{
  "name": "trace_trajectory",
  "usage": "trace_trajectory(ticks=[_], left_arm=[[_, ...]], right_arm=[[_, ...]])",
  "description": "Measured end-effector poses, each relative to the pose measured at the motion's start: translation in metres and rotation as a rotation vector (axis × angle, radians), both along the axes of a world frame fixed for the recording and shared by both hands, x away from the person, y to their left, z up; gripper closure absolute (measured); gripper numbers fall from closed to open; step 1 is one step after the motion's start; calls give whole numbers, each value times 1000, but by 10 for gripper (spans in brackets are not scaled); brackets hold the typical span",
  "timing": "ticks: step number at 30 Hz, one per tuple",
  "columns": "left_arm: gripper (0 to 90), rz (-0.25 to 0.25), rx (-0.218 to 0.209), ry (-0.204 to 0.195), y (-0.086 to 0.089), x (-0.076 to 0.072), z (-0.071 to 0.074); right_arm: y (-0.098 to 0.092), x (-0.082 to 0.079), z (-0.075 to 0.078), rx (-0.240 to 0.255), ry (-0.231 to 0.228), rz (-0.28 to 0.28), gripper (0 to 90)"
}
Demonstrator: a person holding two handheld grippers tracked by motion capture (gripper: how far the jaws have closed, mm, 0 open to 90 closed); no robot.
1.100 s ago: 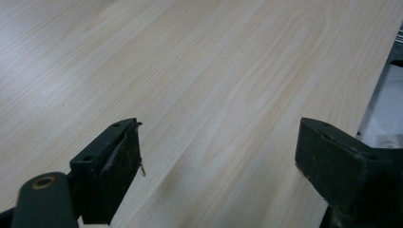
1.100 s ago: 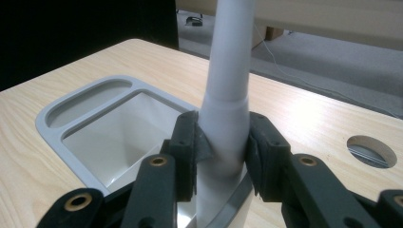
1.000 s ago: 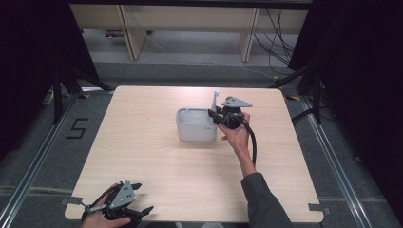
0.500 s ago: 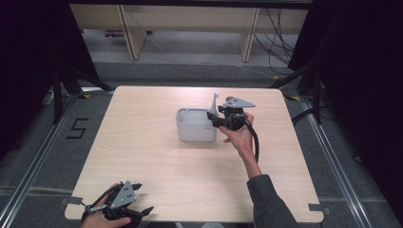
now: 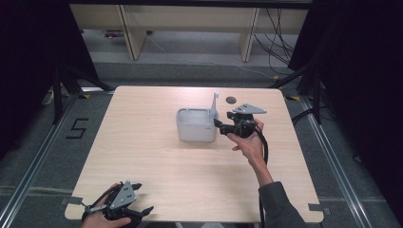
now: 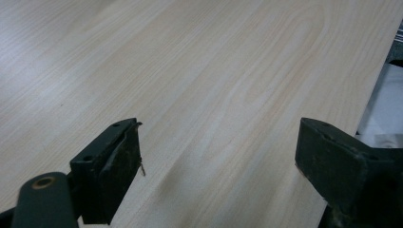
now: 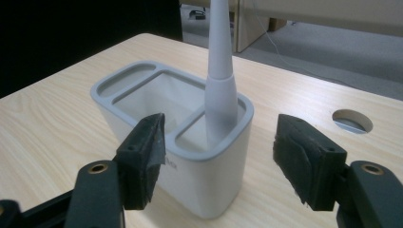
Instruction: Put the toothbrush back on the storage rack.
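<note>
A grey-white holder [image 5: 196,125] stands toward the counter's [image 5: 142,156] far edge, a slim, light, rigid plastic handle [image 7: 219,71] upright in its end compartment, best gripped at the thicker base, while the right gripper [image 7: 218,161], jaws just opened and empty, sits just beside it.

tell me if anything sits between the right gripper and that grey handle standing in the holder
Nothing visible does. In the right gripper view the right gripper has open jaws, which have just been opening, and the grey handle stands in the end compartment of the holder straight ahead, with only the holder's near wall lower down.
</note>
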State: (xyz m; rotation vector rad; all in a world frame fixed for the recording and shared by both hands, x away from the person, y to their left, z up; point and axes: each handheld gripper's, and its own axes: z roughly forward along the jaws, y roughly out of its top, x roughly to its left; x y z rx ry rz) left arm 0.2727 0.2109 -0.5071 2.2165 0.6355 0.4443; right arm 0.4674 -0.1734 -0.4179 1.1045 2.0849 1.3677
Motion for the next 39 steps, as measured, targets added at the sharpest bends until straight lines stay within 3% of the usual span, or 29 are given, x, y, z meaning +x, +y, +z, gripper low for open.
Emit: trace_trajectory(ticks=[5,8,10,11,13,14,16,17,19,20,21,22,23,25,26,27,28,29,30,31,32,33,34,36,38,39], left_arm=[[148,1,-5,-6,0,0,0],[147,-7,12,8,1,0,2],[147,4,-6,-11,0,0,0],[148,0,-5,-9,0,0,0],[147,-6,8,-6,1,0,1],[147,-5,7,-6,1,0,2],[147,0,3,-12,0,0,1],[148,2,-4,-10,0,0,0],[147,0,3,-12,1,0,1],[147,-6,8,-5,1,0,2],[147,-4,6,-7,1,0,1],[147,-4,5,-6,1,0,1],[147,-3,-13,9,0,0,1],[147,0,-9,10,0,0,2],[147,-8,16,2,2,0,3],[147,-10,16,1,2,0,3],[148,-11,18,1,2,1,3],[148,-1,-14,9,0,0,1],[147,-10,17,3,2,0,3],[148,-8,16,2,2,0,3],[147,-9,17,1,2,0,3],[148,-10,17,3,2,0,2],[147,-3,-14,9,0,0,1],[148,-9,9,3,1,0,2],[147,1,3,-12,1,0,1],[147,2,-2,-11,0,0,0]], right_arm=[[-5,-9,0,5,25,-1,339],[-6,-14,0,-7,20,-9,333],[-7,-14,0,-15,-5,10,319],[-5,-18,1,8,34,-2,306],[-5,-19,1,-4,2,6,301],[-5,-21,1,-4,24,2,296],[-4,-23,1,-15,6,3,285],[-3,-25,1,5,32,6,280],[-2,-27,1,-6,29,8,260],[-2,-28,0,-15,15,14,258],[-1,-31,0,-11,41,2,256],[-1,-30,-1,-12,24,21,253],[0,-32,-1,-15,28,16,249],[0,-34,-2,-38,11,20,245],[2,-36,-4,-11,32,14,245],[2,-37,-4,-34,22,25,239],[3,-37,-6,-19,42,32,236],[4,-39,-7,-15,43,33,234],[4,-39,-8,-37,16,34,232],[5,-41,-8,-33,42,28,228],[5,-41,-9,-45,17,46,226],[6,-42,-9,-47,25,46,223],[9,-46,-10,-37,45,40,223],[10,-47,-10,-46,38,51,222],[11,-48,-12,-51,28,65,221],[14,-51,-12,-31,54,55,221]])
